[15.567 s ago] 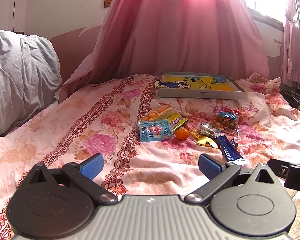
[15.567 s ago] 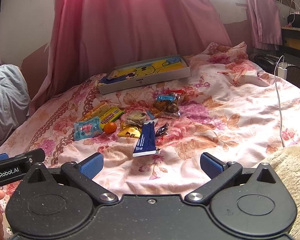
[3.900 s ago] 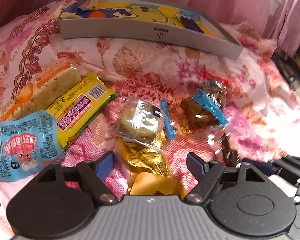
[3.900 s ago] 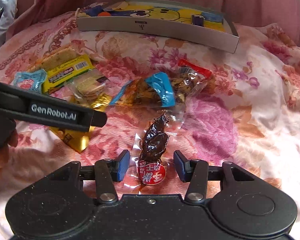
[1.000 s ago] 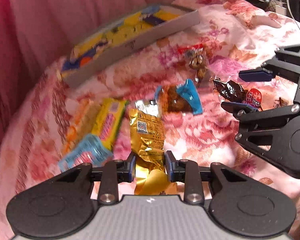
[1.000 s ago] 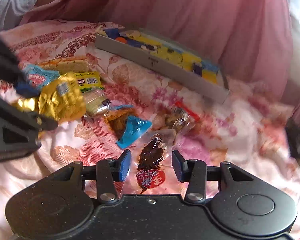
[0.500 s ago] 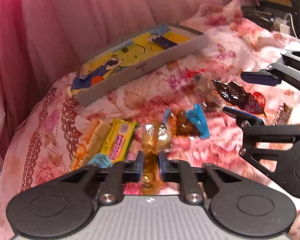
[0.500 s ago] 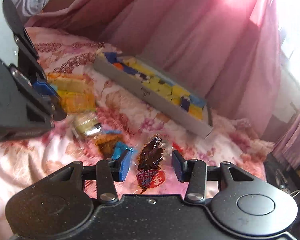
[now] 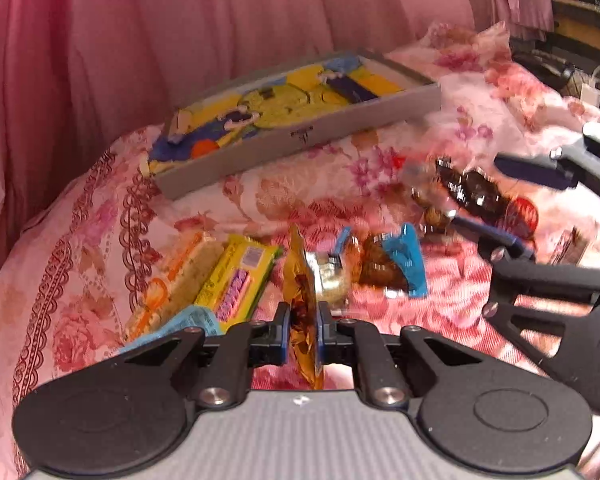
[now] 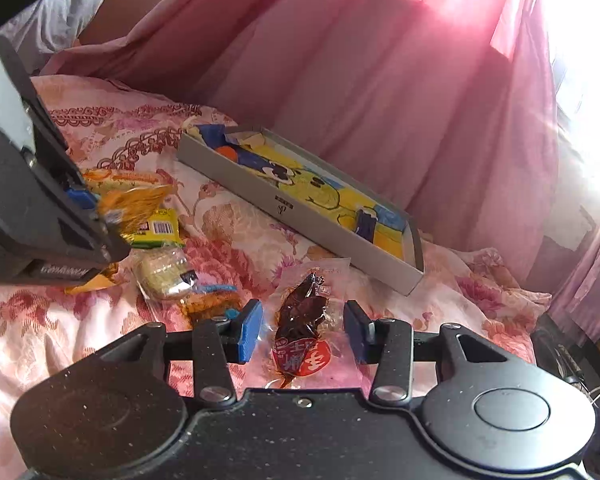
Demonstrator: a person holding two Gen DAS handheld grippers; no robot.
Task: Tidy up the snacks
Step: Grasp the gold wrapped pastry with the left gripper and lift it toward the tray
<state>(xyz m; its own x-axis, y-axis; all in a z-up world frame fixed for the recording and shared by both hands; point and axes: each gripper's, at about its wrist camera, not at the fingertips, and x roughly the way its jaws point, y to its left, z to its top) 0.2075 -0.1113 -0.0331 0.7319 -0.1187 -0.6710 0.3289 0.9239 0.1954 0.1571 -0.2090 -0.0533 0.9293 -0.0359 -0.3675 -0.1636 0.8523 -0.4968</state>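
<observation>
Pinching a gold foil packet [image 9: 302,312] edge-on, the left gripper [image 9: 303,330] is clamped tight, while the right gripper [image 10: 303,330], fingers partly apart, carries a clear-wrapped dark meat snack [image 10: 302,320]; both hang above the floral bedspread [image 9: 80,248], likely bound for the cartoon-printed tray [image 9: 300,136].
</observation>
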